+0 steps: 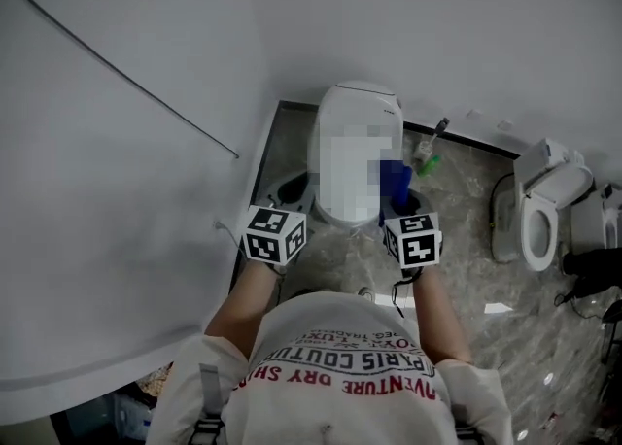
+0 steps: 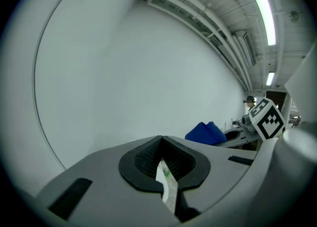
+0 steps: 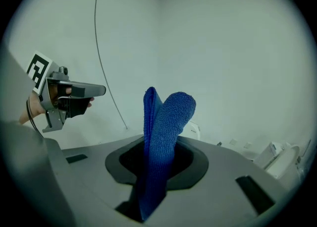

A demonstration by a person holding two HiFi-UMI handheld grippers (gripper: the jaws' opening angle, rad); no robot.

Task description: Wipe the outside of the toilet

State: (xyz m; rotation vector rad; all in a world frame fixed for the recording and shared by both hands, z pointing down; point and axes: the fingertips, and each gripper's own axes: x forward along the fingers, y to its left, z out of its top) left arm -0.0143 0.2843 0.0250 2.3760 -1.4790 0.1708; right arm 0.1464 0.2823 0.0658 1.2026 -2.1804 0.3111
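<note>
Just ahead of both grippers, a white toilet: smooth glossy oval, lid down, set in the corner of a grey stone floor, with the middle of the lid masked by mosaic.

Left gripper: jaws pressed together, with only a thin pale sliver with a green fleck in the seam, not identifiable. Held just beside the toilet's left front.

Right gripper: clenched on a folded blue terry cloth, folds standing up past the jaws, over the toilet's right front edge. Contact with the porcelain not readable.

Left of the toilet, little room, with a plain white wall close alongside. Right of it, a brush-like tool leaning near, then open floor, then a second toilet, lid raised, well apart.
</note>
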